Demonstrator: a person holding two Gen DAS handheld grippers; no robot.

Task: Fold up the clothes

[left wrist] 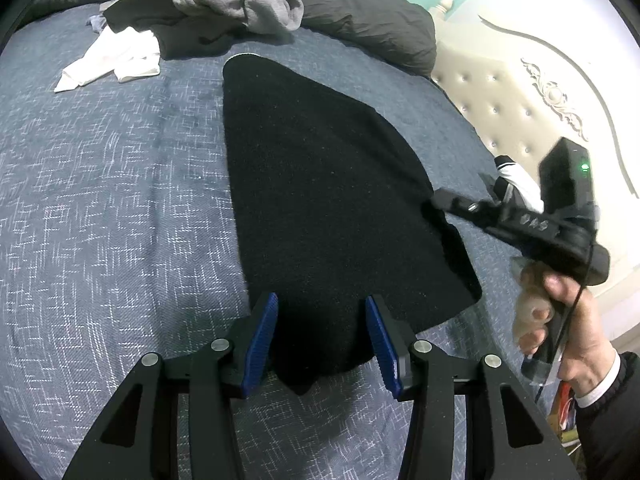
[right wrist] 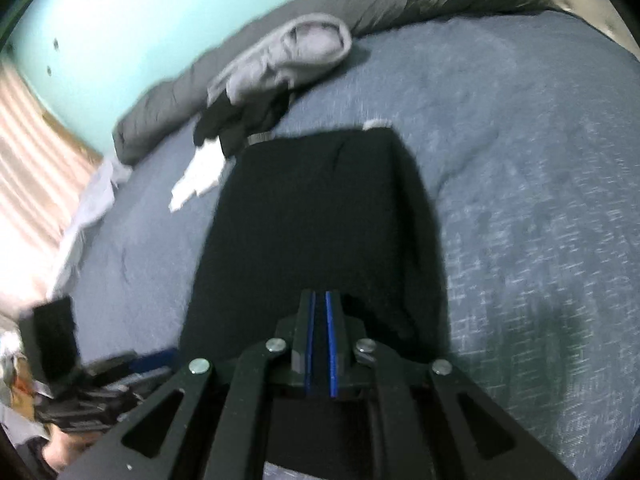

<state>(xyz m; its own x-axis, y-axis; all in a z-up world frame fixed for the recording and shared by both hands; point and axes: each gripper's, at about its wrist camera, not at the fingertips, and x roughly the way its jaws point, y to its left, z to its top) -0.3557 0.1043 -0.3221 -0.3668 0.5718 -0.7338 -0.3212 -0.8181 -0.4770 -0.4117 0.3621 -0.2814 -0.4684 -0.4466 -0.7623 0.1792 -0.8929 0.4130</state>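
My left gripper's fingers (left wrist: 262, 344) stand spread over the black garment (left wrist: 320, 184), clear of it. My right gripper (right wrist: 320, 300) pinches its edge at three o'clock (grey clothes (left wrist: 240, 0) at eleven).

1. Bed (left wrist: 100, 208) — covered with a blue-grey patterned bedspread.
2. Dark grey pillow (left wrist: 360, 12) — lying along the bed's far edge.
3. Cream tufted headboard (left wrist: 520, 92) with carved ornament.
4. Turquoise wall (right wrist: 120, 20).
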